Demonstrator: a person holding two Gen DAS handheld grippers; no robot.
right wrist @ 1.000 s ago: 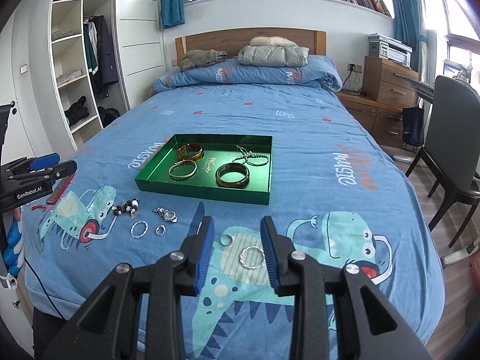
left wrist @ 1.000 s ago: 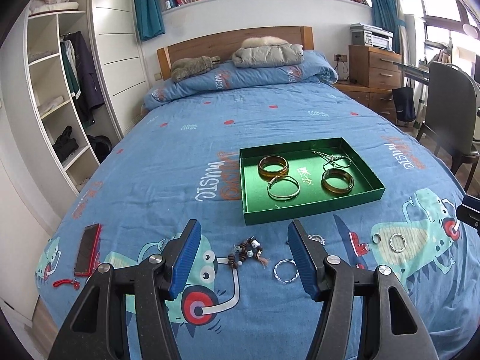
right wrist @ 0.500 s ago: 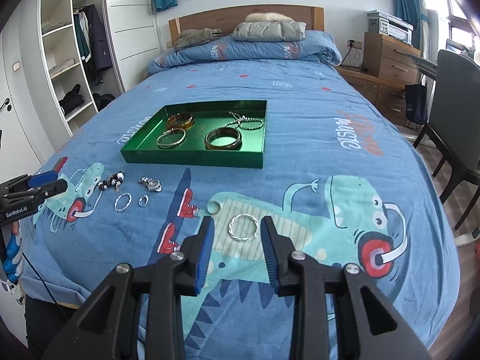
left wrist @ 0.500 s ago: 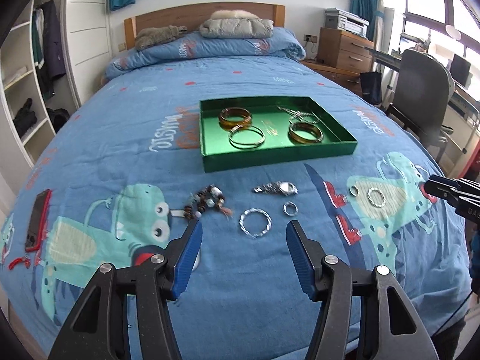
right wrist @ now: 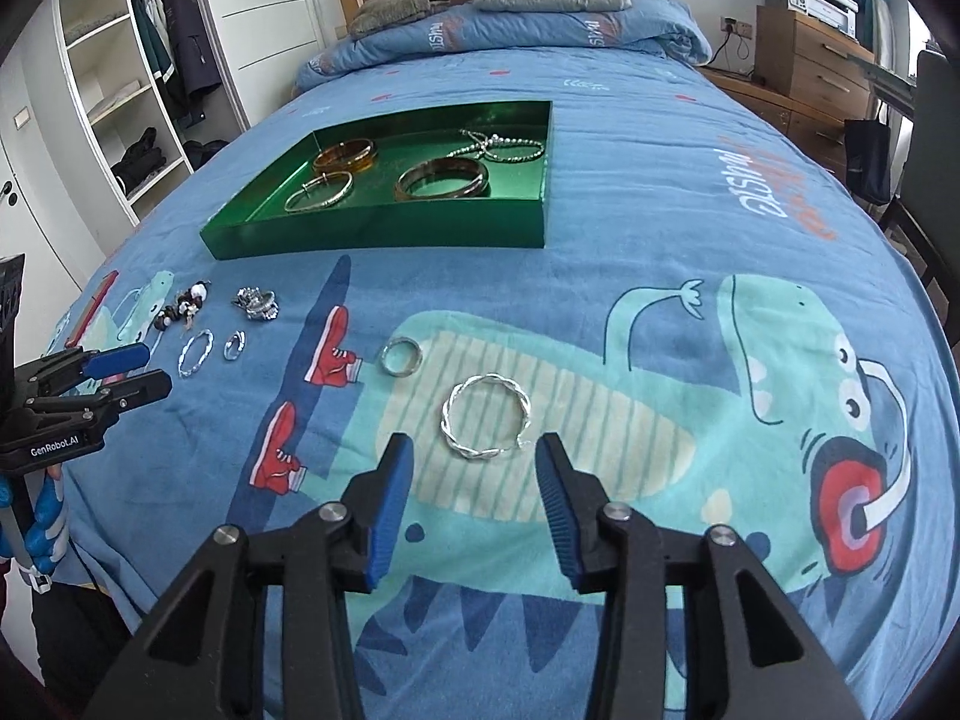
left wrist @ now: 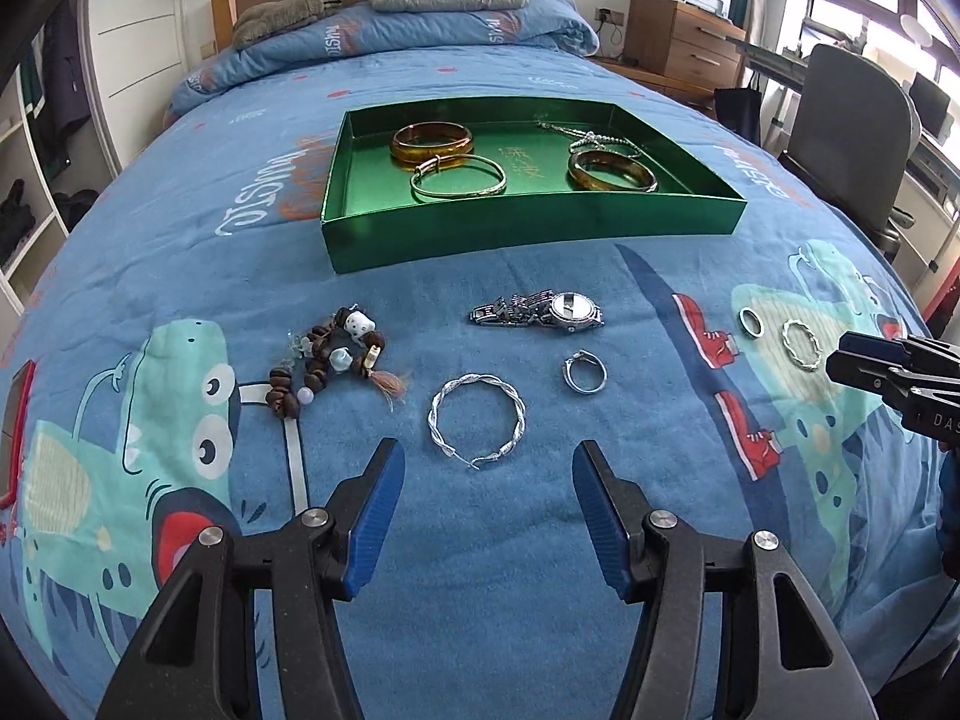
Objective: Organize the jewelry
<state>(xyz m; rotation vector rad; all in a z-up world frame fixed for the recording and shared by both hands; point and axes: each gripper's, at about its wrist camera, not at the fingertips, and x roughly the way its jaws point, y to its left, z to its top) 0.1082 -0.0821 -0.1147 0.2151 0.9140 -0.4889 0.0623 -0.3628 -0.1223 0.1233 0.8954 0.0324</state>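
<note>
Both claws released, nothing held; right claw is opening, its bangle just ahead. Left claw likewise faces its twisted bangle. I should straddle one rim edge squarely, then carry to the tray beyond.

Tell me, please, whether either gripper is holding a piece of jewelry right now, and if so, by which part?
Nothing is held. The left gripper stands open just short of one twisted silver bangle; the right gripper, jaws opening, is just short of another.

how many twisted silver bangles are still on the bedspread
2: one twisted silver bangle lies ahead of the left gripper, the other ahead of the right gripper.
</note>
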